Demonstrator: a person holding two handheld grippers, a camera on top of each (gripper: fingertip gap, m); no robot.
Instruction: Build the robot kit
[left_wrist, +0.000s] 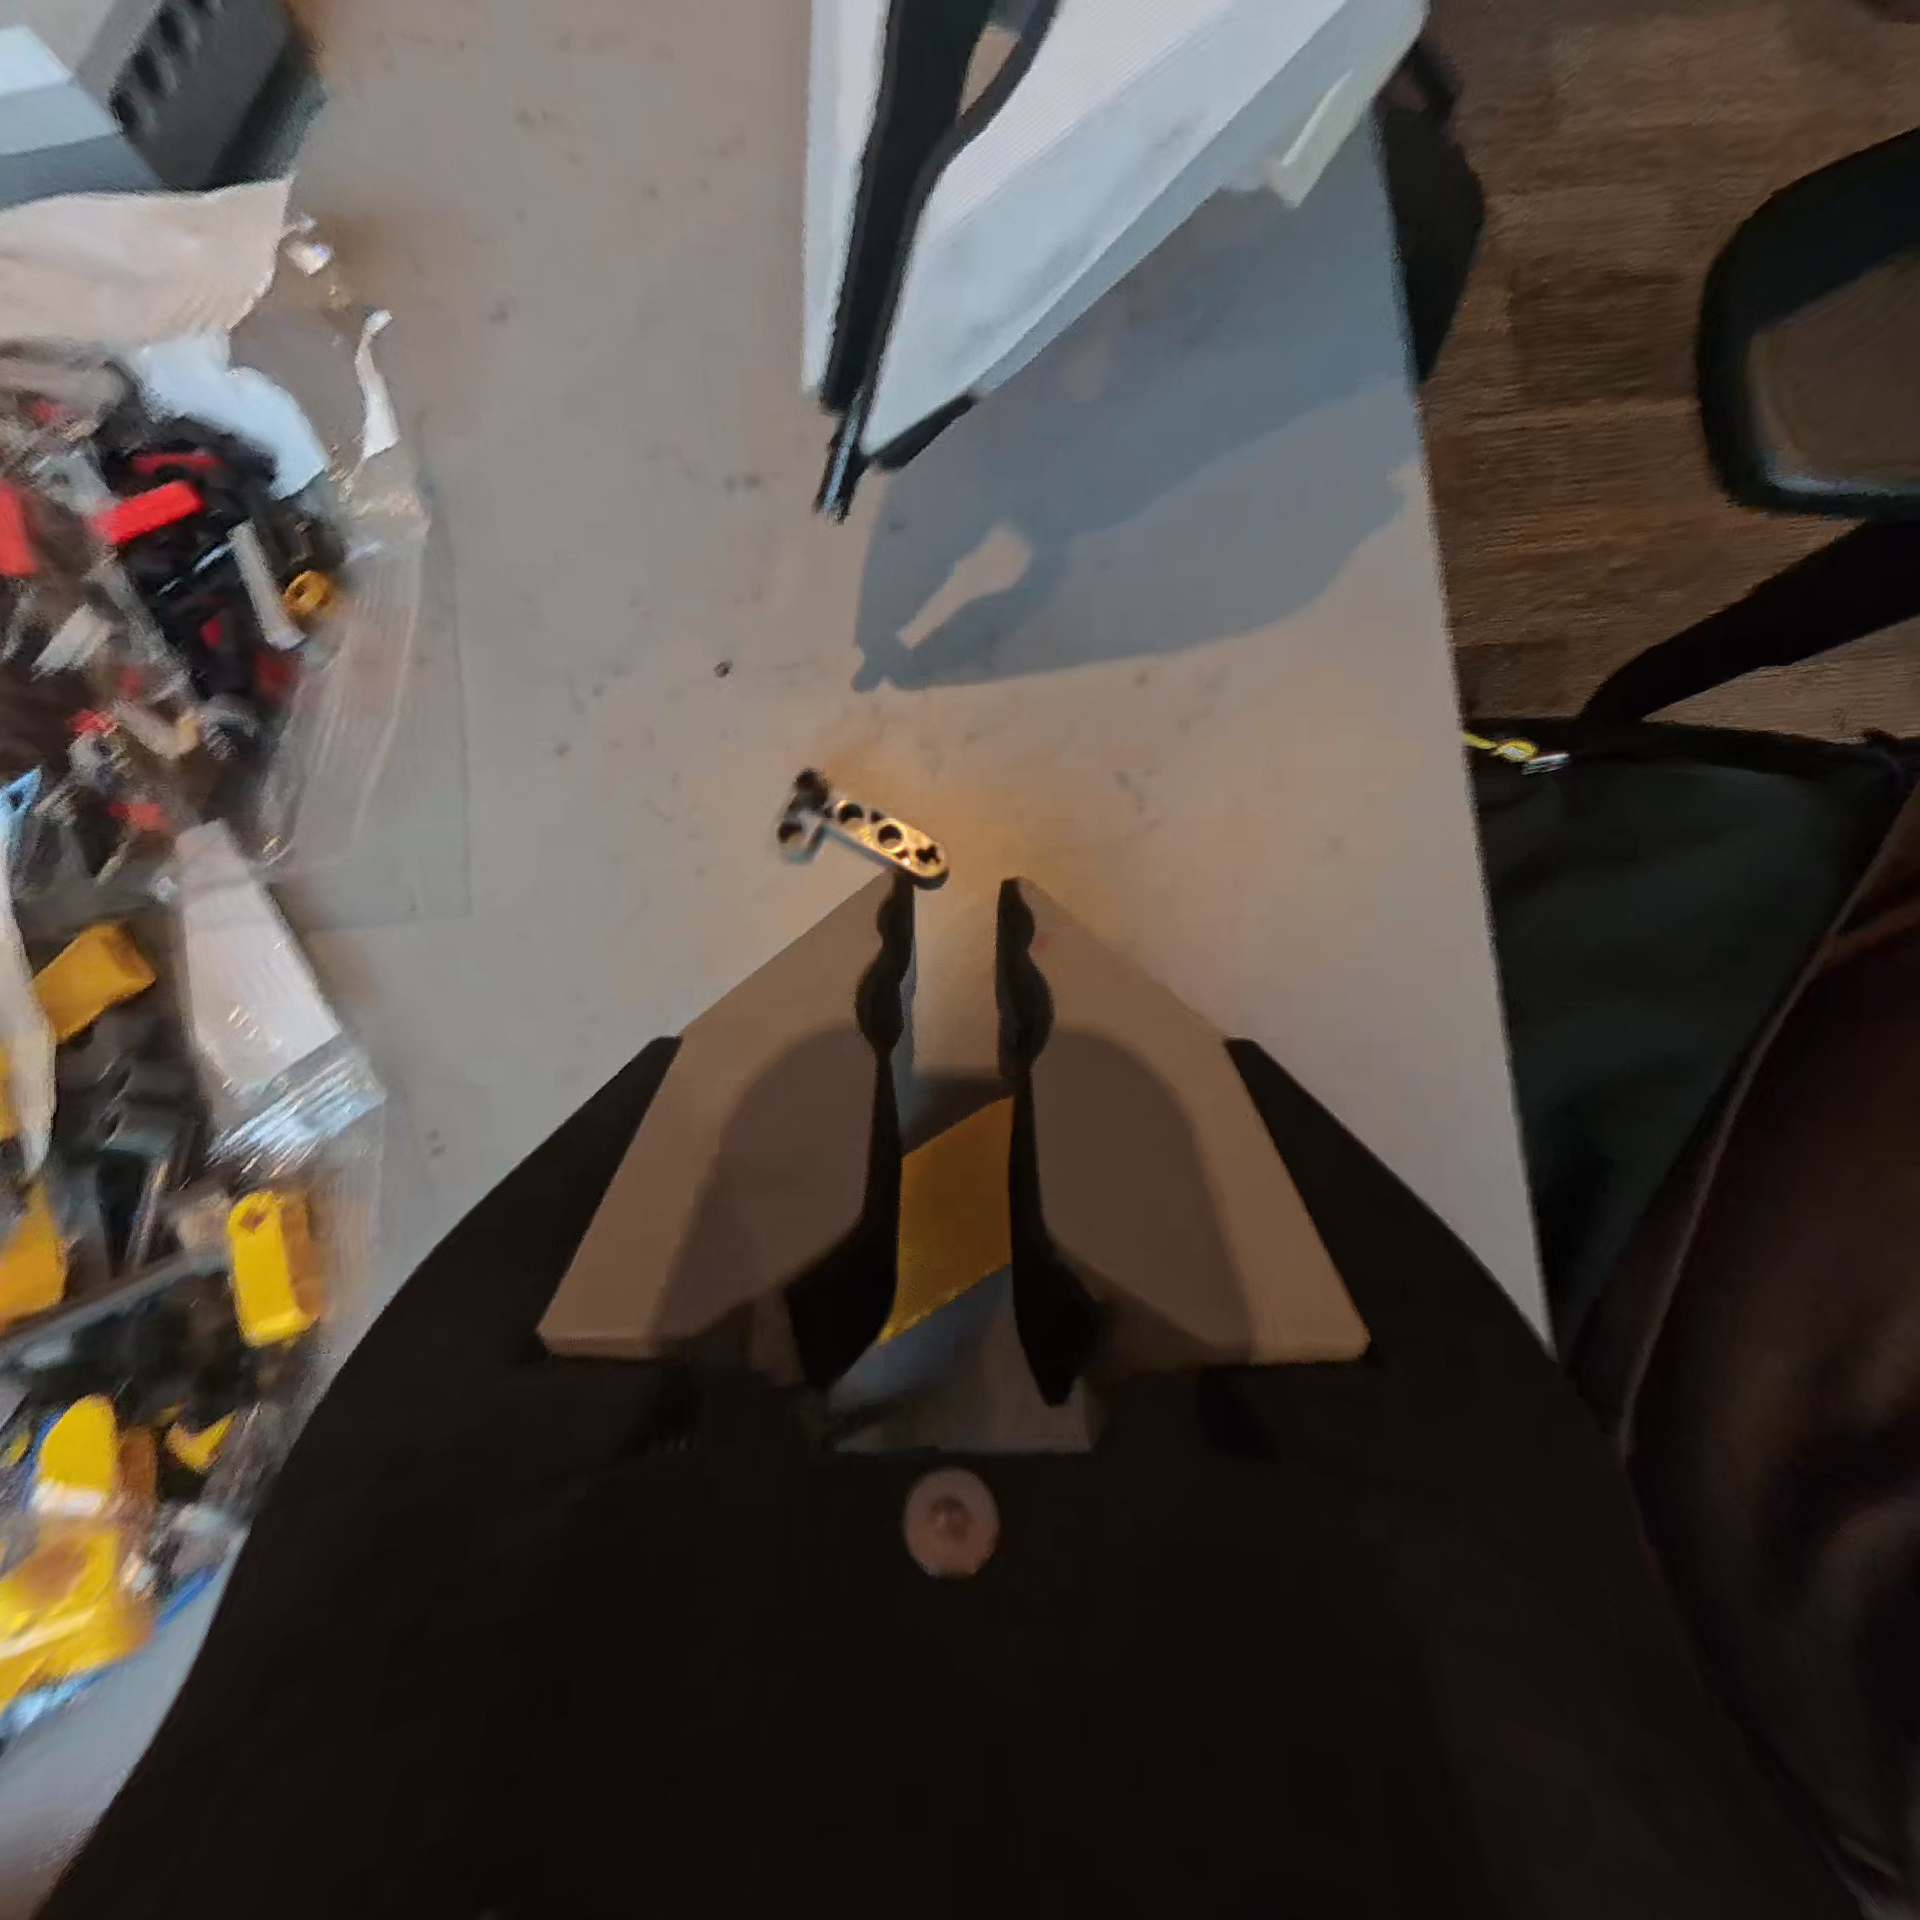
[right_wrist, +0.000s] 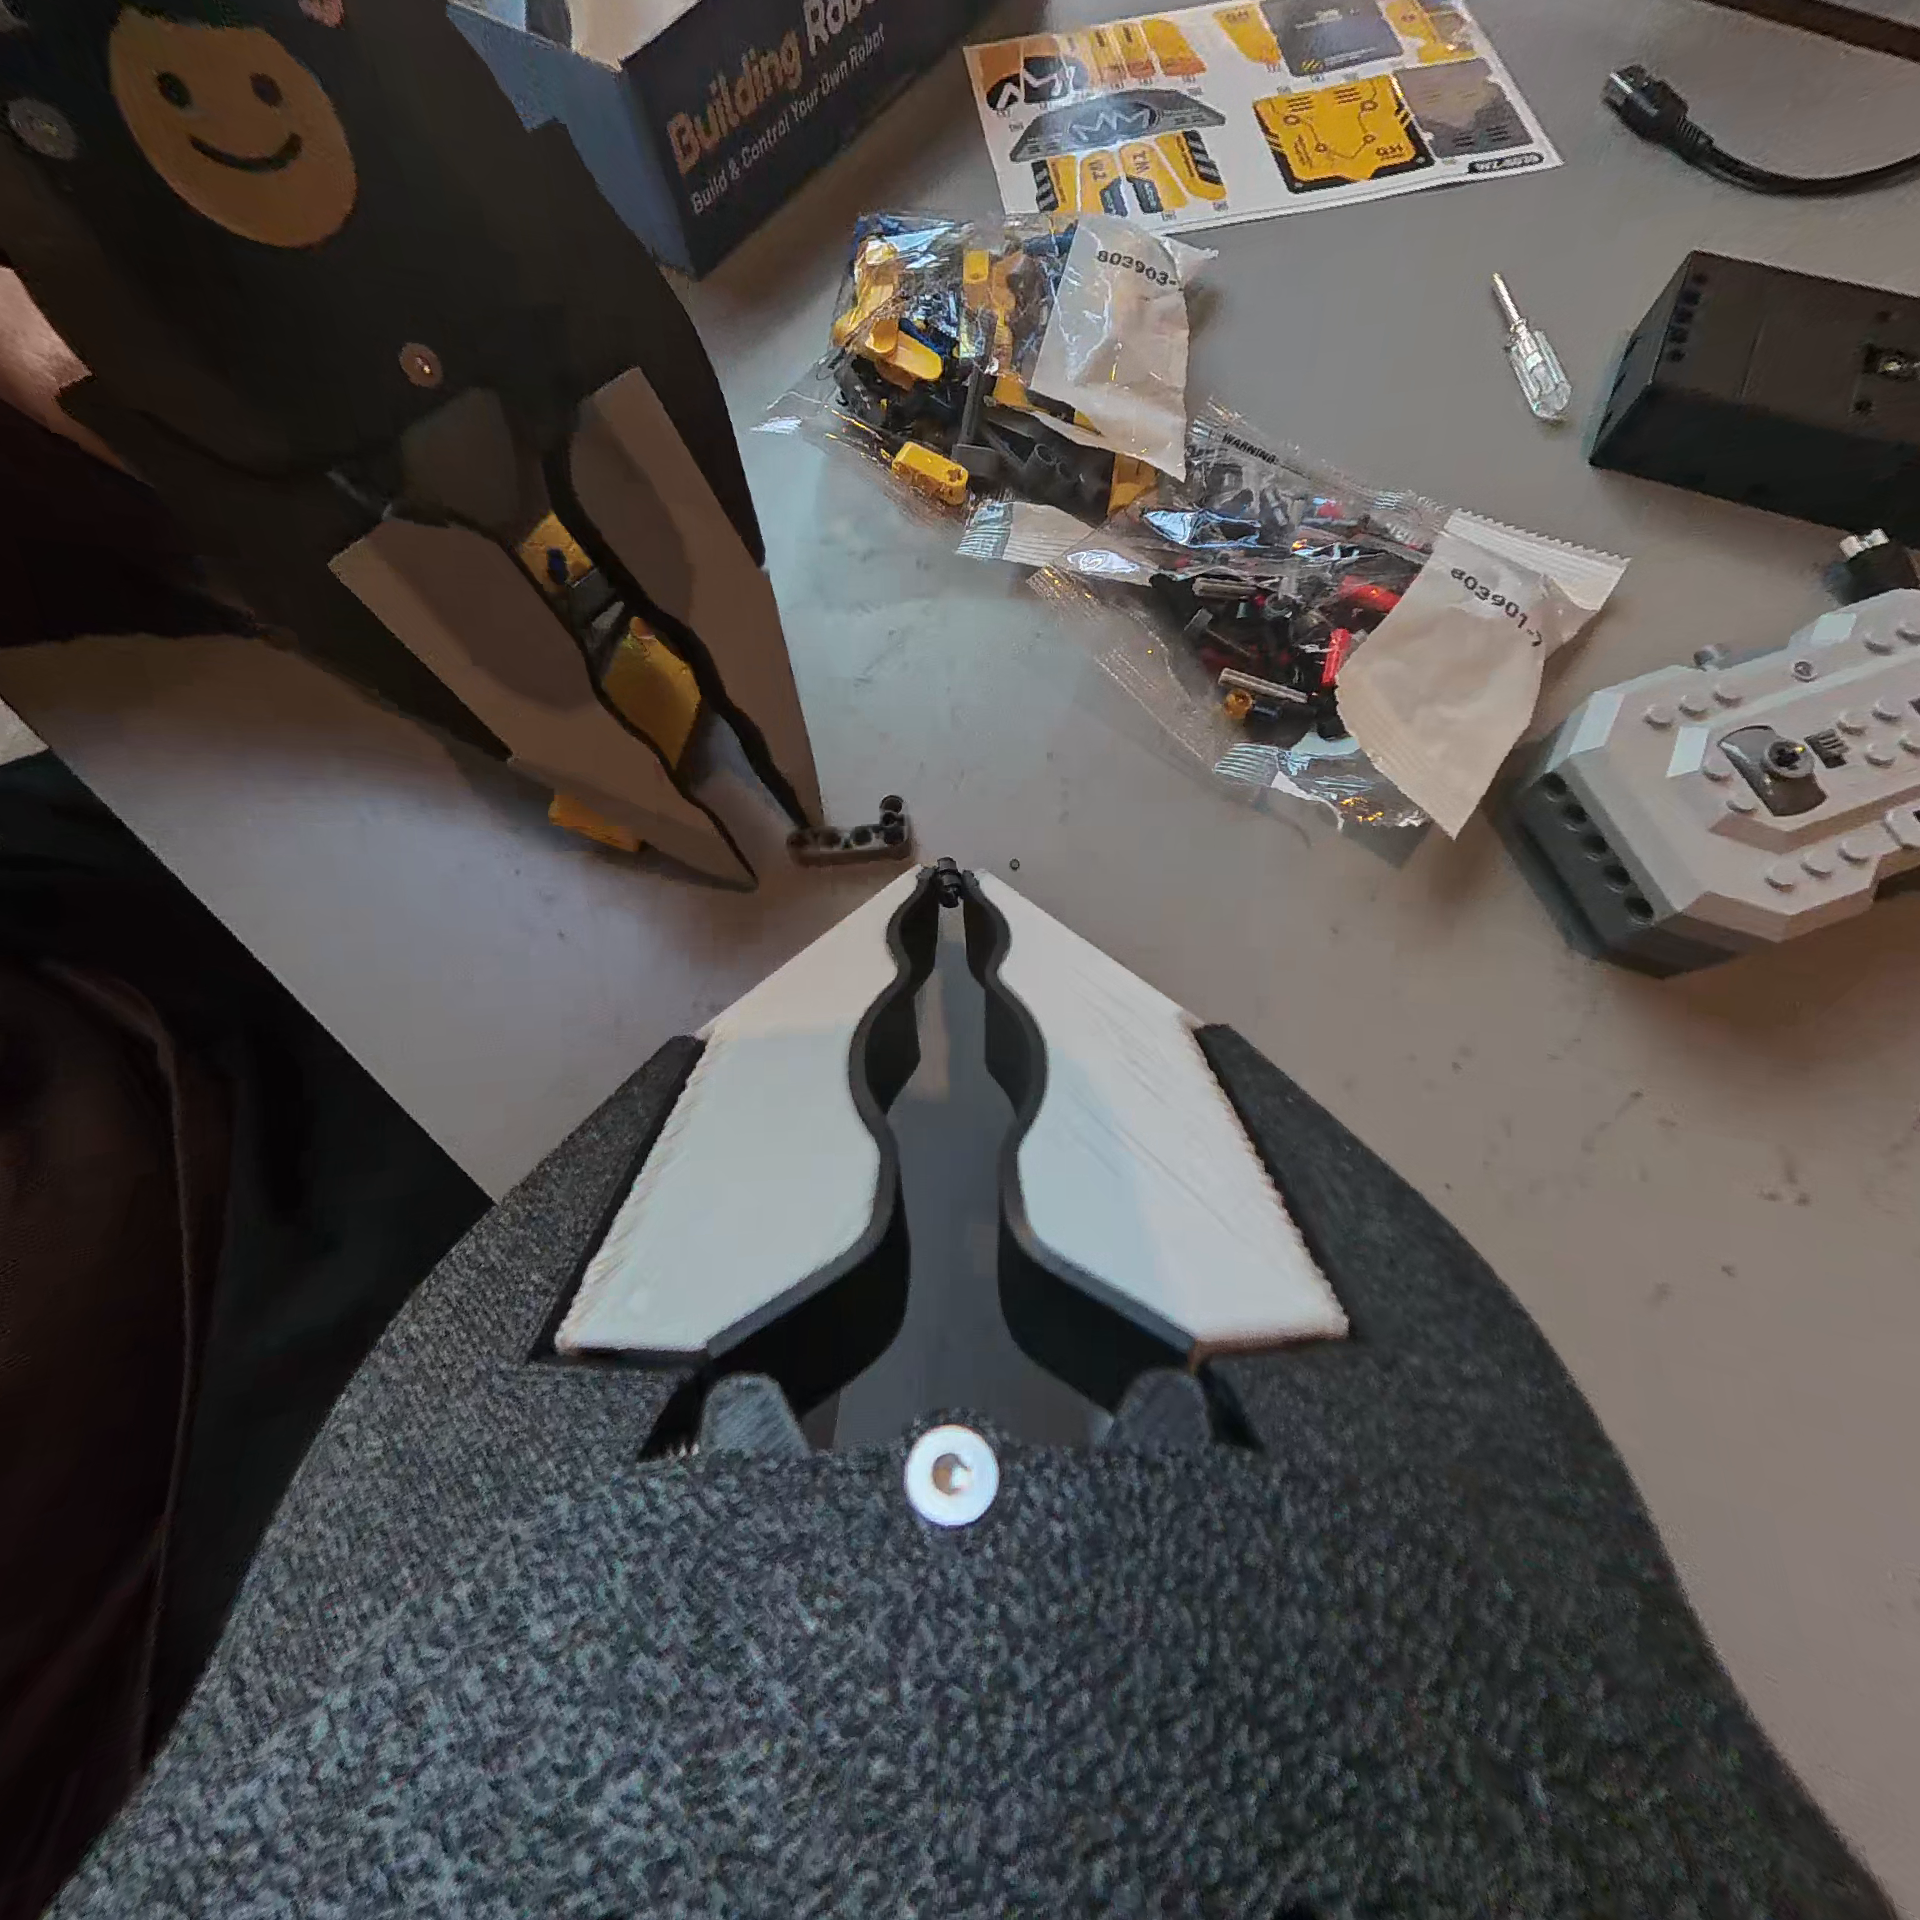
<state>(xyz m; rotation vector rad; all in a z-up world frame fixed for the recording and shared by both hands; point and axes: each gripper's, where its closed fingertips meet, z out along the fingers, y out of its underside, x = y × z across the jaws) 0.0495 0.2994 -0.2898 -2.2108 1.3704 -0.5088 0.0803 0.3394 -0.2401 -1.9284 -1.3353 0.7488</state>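
A small grey beam with holes lies on the pale table; it also shows in the right wrist view. My left gripper is open, its left fingertip right at the beam's near end; it also shows in the right wrist view. A yellow piece shows through the gap between its fingers; I cannot tell whether it is held. My right gripper is shut on a small black pin, close to the beam. In the left wrist view it hangs above the table.
Two clear bags of yellow, black and red parts lie beyond the beam. A sticker sheet, dark box, screwdriver, black unit and grey hub stand around. The table edge borders a chair. My hands' fingertips stand some 7 centimeters from each other.
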